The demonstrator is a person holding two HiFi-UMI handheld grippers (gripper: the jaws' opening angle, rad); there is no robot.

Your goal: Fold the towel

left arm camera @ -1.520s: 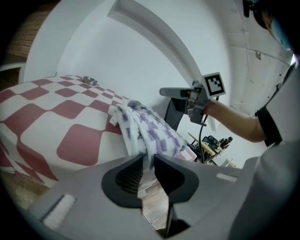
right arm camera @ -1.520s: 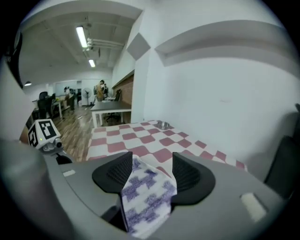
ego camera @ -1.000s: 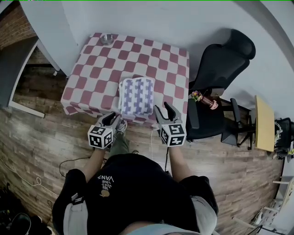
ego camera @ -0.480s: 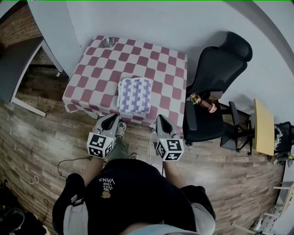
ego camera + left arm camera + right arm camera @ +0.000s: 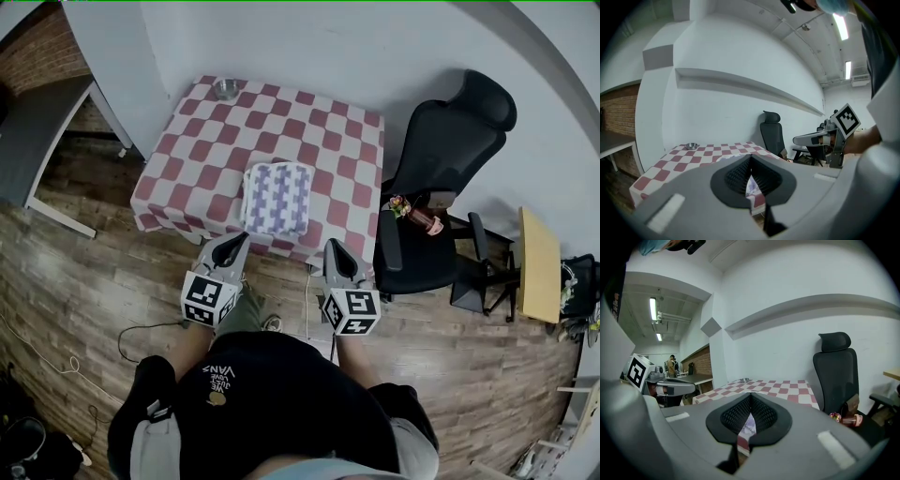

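The towel (image 5: 277, 198), white with purple blocks, lies folded into a neat rectangle near the front edge of the red-and-white checked table (image 5: 197, 131). Both grippers hover in front of the table, off its edge and clear of the towel. My left gripper (image 5: 235, 246) is shut with nothing in it; in the left gripper view its pads (image 5: 740, 174) meet and a strip of the towel (image 5: 751, 187) shows beyond them. My right gripper (image 5: 335, 250) is likewise shut and empty, and a strip of the towel (image 5: 749, 425) peeks past its joined pads (image 5: 761, 413).
A small metal bowl (image 5: 225, 88) sits at the table's far corner. A black office chair (image 5: 441, 150) stands right of the table with a small bouquet (image 5: 412, 208) on its seat. A yellow side table (image 5: 539, 251) is further right, a grey desk (image 5: 37, 131) at left.
Both grippers drew back from the table edge toward the person and rose a little. The right jaws, open a second ago, closed; the left jaws closed too. The towel stayed put.
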